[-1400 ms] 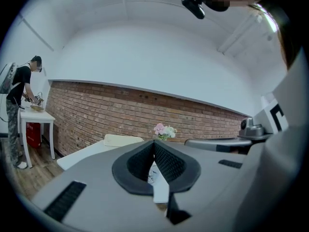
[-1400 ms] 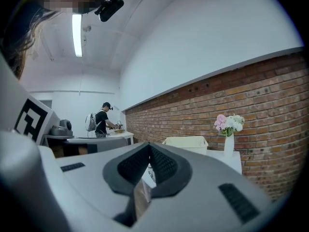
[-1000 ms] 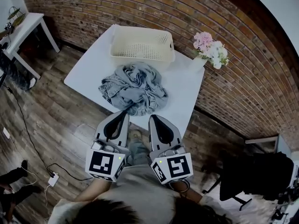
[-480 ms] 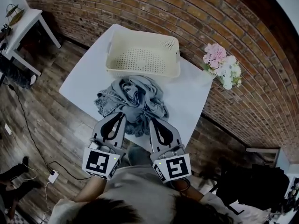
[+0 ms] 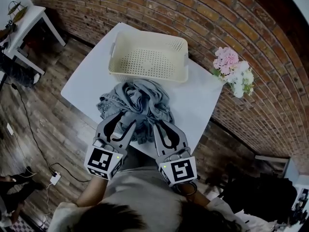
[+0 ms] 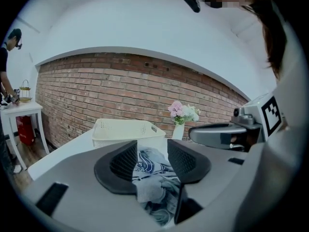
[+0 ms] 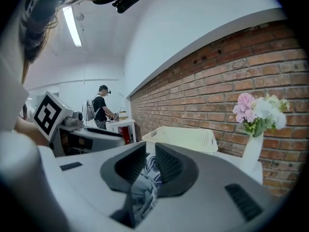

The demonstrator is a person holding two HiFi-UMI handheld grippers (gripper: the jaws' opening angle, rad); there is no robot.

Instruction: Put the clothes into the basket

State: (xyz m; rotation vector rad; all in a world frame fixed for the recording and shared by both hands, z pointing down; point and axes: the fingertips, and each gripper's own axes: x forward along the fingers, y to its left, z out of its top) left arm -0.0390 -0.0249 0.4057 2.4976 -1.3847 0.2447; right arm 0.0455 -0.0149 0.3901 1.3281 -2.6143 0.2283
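In the head view we count one counter [image 5: 84,79], one basket [image 5: 149,57] at its far side, and one heap of clothes [image 5: 140,100]. The heap lies on the counter just in front of the basket, outside it. We cannot tell how many garments are in the heap. One vase of flowers [image 5: 233,70] stands at the counter's right corner. There are two grippers, the left gripper [image 5: 126,123] and the right gripper [image 5: 157,125], and both tips are at the near edge of the heap.

In the left gripper view its jaws stand apart, having just been opening. Grey cloth shows in the gap, but the pads do not press on it. The jaws hide the lower part of the basket behind them. One person [image 6: 7,66] stands by a side table [image 6: 21,109], cut off at the left edge.

In the right gripper view the jaws are closed to a thin slit. Cloth shows through the slit, and we cannot tell whether any is pinched.
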